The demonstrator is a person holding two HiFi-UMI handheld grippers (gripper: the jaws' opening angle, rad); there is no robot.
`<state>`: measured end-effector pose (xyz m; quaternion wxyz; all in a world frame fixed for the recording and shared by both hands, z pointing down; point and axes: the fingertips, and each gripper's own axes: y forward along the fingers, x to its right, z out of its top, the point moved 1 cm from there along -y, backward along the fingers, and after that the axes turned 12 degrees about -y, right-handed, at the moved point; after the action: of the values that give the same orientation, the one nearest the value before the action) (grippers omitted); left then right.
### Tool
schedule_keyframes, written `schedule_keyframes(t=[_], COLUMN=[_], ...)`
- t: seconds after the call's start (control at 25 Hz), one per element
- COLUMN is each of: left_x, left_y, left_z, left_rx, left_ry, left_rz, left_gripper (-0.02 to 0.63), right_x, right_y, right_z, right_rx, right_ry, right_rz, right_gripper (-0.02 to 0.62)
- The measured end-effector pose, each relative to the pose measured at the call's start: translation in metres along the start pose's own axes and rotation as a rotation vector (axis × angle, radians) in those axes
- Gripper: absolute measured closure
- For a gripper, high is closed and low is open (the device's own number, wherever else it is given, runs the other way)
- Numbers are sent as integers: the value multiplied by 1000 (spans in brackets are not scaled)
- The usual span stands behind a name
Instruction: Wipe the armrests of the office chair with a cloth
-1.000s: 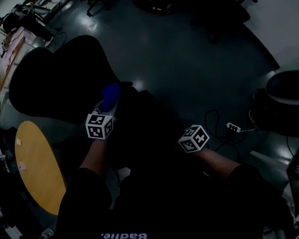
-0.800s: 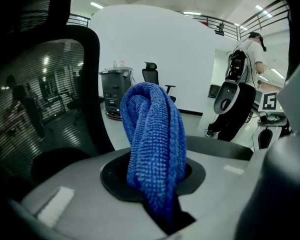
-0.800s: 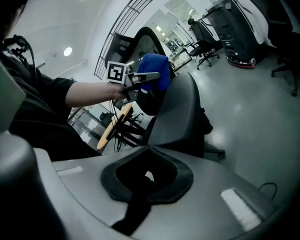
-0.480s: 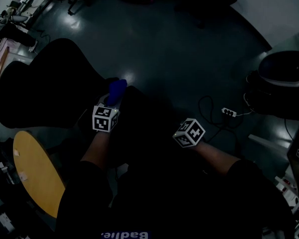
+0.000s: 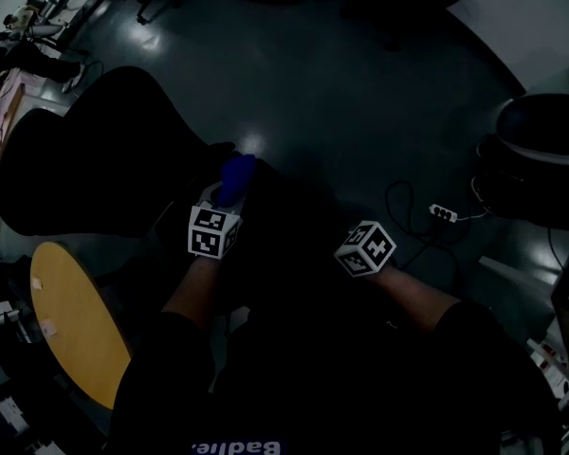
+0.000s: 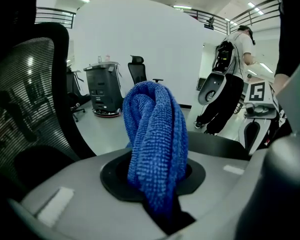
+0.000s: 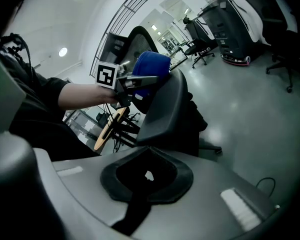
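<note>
The black office chair [image 5: 104, 159] fills the left of the dim head view, its mesh back [image 6: 25, 109] at the left of the left gripper view. My left gripper [image 6: 157, 184] is shut on a bunched blue cloth [image 6: 155, 139], which stands upright between the jaws. From the head view the blue cloth [image 5: 235, 178] sits at the chair's right edge. A dark armrest [image 7: 162, 109] rises just ahead of my right gripper [image 7: 149, 176], which is shut and holds nothing. Across that armrest the left gripper [image 7: 140, 81] presses the blue cloth [image 7: 150, 64] on its top.
A round wooden table [image 5: 71, 320] lies at lower left. A power strip [image 5: 443, 214] with its cable is on the floor to the right, near another dark chair [image 5: 541, 159]. A person [image 6: 235, 74] stands farther off, beside a black machine [image 6: 102, 91].
The left gripper and blue cloth have shifted slightly right and toward me at the chair's edge. The right gripper has stayed nearly in place.
</note>
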<state>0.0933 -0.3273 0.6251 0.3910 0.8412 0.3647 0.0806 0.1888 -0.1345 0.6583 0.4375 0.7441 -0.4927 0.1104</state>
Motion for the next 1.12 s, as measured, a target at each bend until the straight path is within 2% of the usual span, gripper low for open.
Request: schedule_keyframes(t=[0.2,0.48,0.84,1.12], left_x=[34,76,145,179], left_y=[-8,-21,-41,-51], left_z=[-12,-35,-67,-83], left_rx=[-9,-34,-52,-96], left_ry=[60,89,37,50], left_rz=[-72,-169,-301,-421], left_gripper=[497,496,497,497], right_x=[0,2,1,2], right_y=[0,4,3,4], right_z=[0,2,2,2], right_rx=[-1,15,47,69], right_ry=[9,31,67,90], right_rz=[-4,-13,-34,-47], right_gripper=[592,591,591,591])
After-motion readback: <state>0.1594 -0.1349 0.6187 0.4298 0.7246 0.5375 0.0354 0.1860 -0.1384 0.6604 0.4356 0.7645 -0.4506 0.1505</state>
